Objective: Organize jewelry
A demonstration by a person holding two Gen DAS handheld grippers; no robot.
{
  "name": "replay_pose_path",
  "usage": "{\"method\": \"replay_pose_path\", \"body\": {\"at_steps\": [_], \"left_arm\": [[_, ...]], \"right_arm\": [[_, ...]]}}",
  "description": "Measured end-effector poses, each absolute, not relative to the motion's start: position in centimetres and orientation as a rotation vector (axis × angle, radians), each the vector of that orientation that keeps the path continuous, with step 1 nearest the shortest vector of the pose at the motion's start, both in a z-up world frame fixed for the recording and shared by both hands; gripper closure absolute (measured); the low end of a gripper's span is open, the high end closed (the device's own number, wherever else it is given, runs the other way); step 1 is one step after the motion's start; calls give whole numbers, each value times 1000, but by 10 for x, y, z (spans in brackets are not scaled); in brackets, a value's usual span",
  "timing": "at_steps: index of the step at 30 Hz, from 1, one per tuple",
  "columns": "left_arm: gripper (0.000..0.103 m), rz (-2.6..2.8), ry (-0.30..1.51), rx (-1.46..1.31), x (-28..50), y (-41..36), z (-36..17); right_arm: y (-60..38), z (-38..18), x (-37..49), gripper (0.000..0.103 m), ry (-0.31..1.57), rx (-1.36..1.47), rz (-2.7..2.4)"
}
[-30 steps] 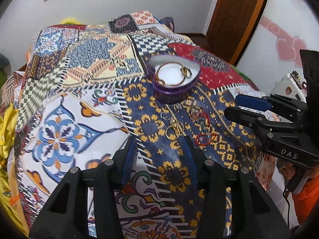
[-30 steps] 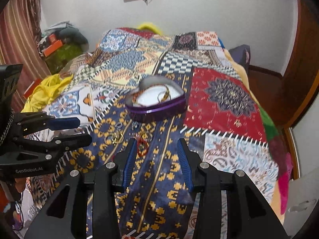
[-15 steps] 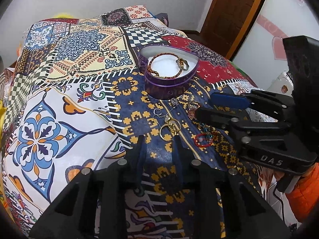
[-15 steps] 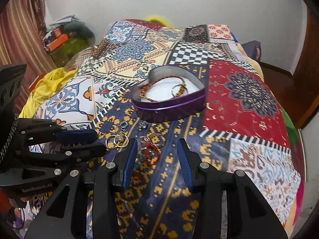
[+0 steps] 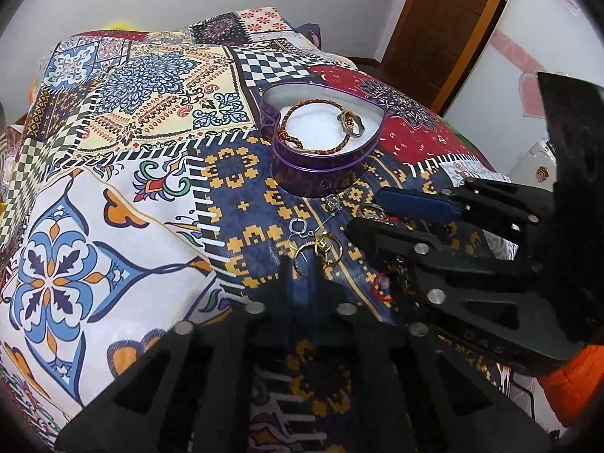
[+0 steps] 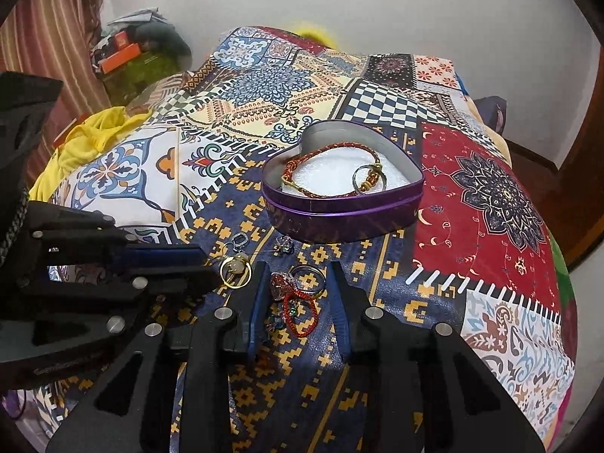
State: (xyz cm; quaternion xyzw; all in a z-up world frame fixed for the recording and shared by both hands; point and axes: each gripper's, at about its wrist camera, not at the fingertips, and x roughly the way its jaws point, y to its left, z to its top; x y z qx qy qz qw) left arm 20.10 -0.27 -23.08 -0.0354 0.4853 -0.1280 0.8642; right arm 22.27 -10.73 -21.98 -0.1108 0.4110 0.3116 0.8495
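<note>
One heart tin sits open on the bed, which is covered by a patchwork quilt; inside it lie one braided bracelet and one ring on white padding; loose on the quilt just in front of the tin I count one gold ring, one small silver hoop, one small charm, one jewelled ring and one red bead loop; there may be more under the tongs. The left tongs are nearly closed, their tips at the gold ring, though I cannot tell whether they grip it; the right tongs stand open, straddling the jewelled ring and the red loop, touching neither that I can see. In the left view the right tongs hide much of the loose jewellery. Beside the bed lie a yellow cloth and a clutter pile; a wooden door stands behind.
</note>
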Motion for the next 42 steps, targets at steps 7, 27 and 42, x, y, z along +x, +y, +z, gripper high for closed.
{"method": "replay_pose_path", "body": {"at_steps": [7, 27, 42], "left_arm": [[103, -249, 1010, -47, 200, -4, -225], [74, -268, 997, 108, 212, -41, -221], [95, -250, 956, 91, 214, -31, -217]], "right_arm": [[-116, -205, 217, 75, 828, -199, 643], [-155, -190, 219, 75, 802, -134, 590], [-161, -194, 225, 75, 812, -106, 599]]}}
